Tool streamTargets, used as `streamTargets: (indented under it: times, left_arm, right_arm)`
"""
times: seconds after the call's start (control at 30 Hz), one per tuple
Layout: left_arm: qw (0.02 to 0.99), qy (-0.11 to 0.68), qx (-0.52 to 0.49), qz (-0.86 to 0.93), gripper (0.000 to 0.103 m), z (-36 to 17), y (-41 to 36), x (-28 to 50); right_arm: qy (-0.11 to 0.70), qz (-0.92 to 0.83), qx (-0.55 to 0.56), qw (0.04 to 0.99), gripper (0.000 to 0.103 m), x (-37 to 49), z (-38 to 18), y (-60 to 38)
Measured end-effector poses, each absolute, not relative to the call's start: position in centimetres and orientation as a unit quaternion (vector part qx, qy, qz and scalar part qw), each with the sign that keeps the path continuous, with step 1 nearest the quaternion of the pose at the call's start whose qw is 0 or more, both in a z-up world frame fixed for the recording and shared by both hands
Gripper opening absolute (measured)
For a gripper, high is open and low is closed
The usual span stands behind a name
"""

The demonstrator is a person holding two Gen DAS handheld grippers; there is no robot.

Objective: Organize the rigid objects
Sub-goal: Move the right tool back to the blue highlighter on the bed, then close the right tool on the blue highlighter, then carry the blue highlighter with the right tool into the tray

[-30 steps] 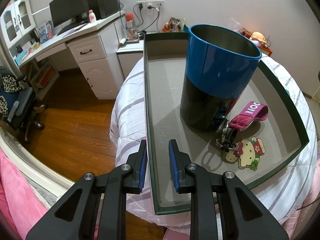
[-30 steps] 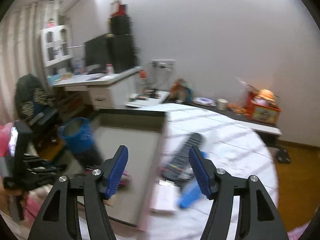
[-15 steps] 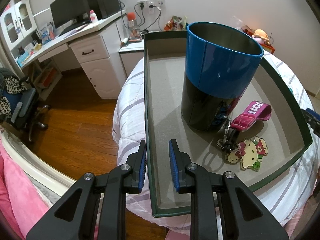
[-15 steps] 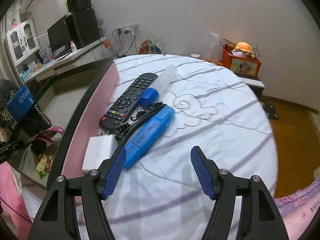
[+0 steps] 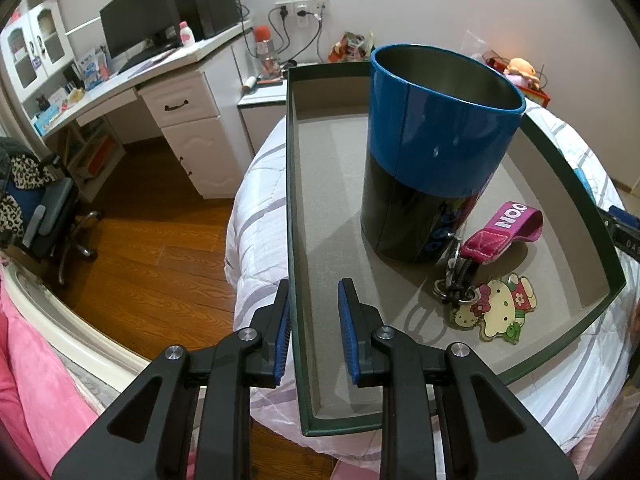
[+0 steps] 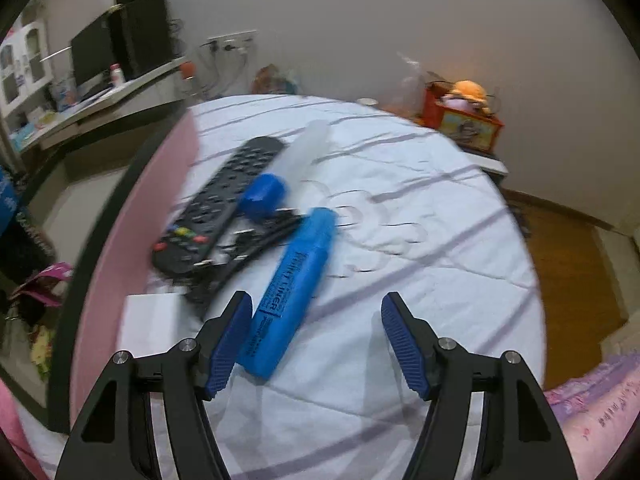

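Observation:
My left gripper (image 5: pixel 314 330) is shut on the left wall of a green-rimmed box (image 5: pixel 294 208) that rests on the bed. Inside the box stand a blue and black can (image 5: pixel 432 152) and a pink strap with a Hello Kitty keychain (image 5: pixel 494 312). My right gripper (image 6: pixel 316 340) is open and empty, low over the white bedspread. A blue highlighter (image 6: pixel 296 292) lies just ahead of its left finger. Beyond lie a black remote (image 6: pixel 218 204), a clear tube with a blue cap (image 6: pixel 280 182), a black comb-like piece (image 6: pixel 248 252) and a white block (image 6: pixel 150 324).
The box's pink outer wall (image 6: pixel 132 248) borders the loose items on the left. A desk with a monitor (image 5: pixel 136 28) and an office chair (image 5: pixel 44 208) stand on the wood floor left of the bed. A red toy box (image 6: pixel 460 120) sits behind the bed.
My right gripper has dropped lower and closer to the blue highlighter. My left gripper keeps its hold on the box wall; the box has barely shifted.

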State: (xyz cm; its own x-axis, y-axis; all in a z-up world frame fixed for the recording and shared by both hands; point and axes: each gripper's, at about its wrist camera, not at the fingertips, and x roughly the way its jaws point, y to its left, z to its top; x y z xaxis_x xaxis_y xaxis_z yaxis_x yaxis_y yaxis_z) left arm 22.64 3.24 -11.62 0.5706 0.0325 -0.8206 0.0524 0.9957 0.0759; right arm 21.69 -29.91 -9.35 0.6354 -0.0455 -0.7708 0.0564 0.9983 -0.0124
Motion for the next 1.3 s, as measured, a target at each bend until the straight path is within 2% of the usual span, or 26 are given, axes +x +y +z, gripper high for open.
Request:
streamTargets:
  times: [0.37, 0.4, 0.43, 0.47, 0.5, 0.77, 1.3]
  left_arm:
    - [0.885, 0.463, 0.045, -0.006, 0.022, -11.6, 3.2, 22.7]
    - [0.885, 0.463, 0.045, -0.006, 0.022, -11.6, 3.2, 22.7]
    - [0.885, 0.463, 0.045, -0.006, 0.022, -11.6, 3.2, 22.7]
    - [0.885, 0.463, 0.045, -0.006, 0.023, -11.5, 3.2, 22.7]
    - [0.885, 0.462, 0.045, -0.007, 0.023, -11.5, 3.2, 22.7]
    - [0.885, 0.463, 0.045, -0.007, 0.023, -11.5, 3.2, 22.6]
    - [0.886, 0.462, 0.045, -0.007, 0.023, -11.5, 3.2, 22.6]
  right_arm:
    - [0.435, -0.010, -0.021, 0.900, 0.069, 23.7, -10.0, -29.0]
    - [0.434, -0.004, -0.017, 0.901, 0.063, 23.9, -10.0, -29.1]
    - [0.433, 0.004, -0.012, 0.901, 0.053, 23.9, -10.0, -29.1]
    - [0.428, 0.014, -0.009, 0.903, 0.034, 23.7, -9.8, -29.2]
    - [0.426, 0.019, -0.007, 0.905, 0.033, 23.6, -9.7, -29.2]
    - [0.418, 0.044, 0.021, 0.907, 0.027, 22.2, -9.3, -30.0]
    - [0.441, 0.017, -0.005, 0.897, 0.027, 22.2, -9.9, -30.0]
